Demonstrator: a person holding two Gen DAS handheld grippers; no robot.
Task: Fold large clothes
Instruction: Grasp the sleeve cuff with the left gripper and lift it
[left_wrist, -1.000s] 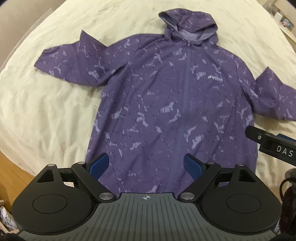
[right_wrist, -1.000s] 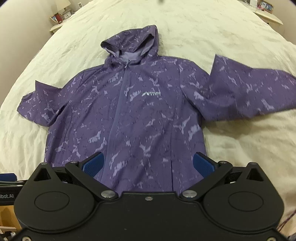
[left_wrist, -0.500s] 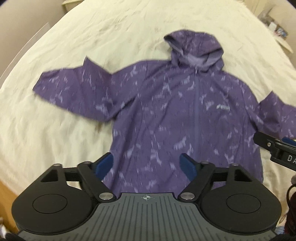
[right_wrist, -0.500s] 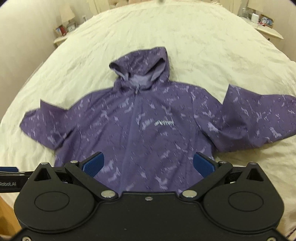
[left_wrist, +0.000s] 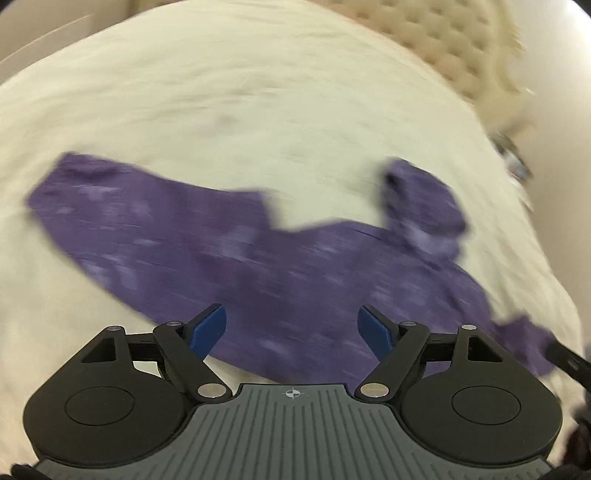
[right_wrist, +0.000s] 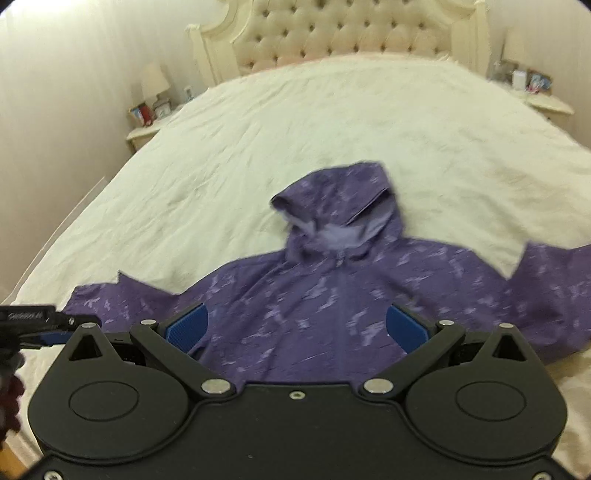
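A purple patterned hooded jacket lies flat, front up and zipped, on the cream bed cover, with its hood toward the headboard and both sleeves spread out. The left wrist view is blurred by motion. It shows the jacket from the side, one sleeve reaching left and the hood at right. My left gripper hangs open above the jacket's side with nothing between its blue pads. My right gripper is open over the jacket's chest and holds nothing either.
A tufted cream headboard stands at the far end of the bed. A nightstand with a lamp is at the left and another nightstand at the right. Part of the left tool shows at the right view's left edge.
Both views have pulled back, so the jacket looks smaller and the headboard has appeared. The left view has swung toward the sleeve side and blurred. The left jaws have narrowed a little. The jacket has not moved.
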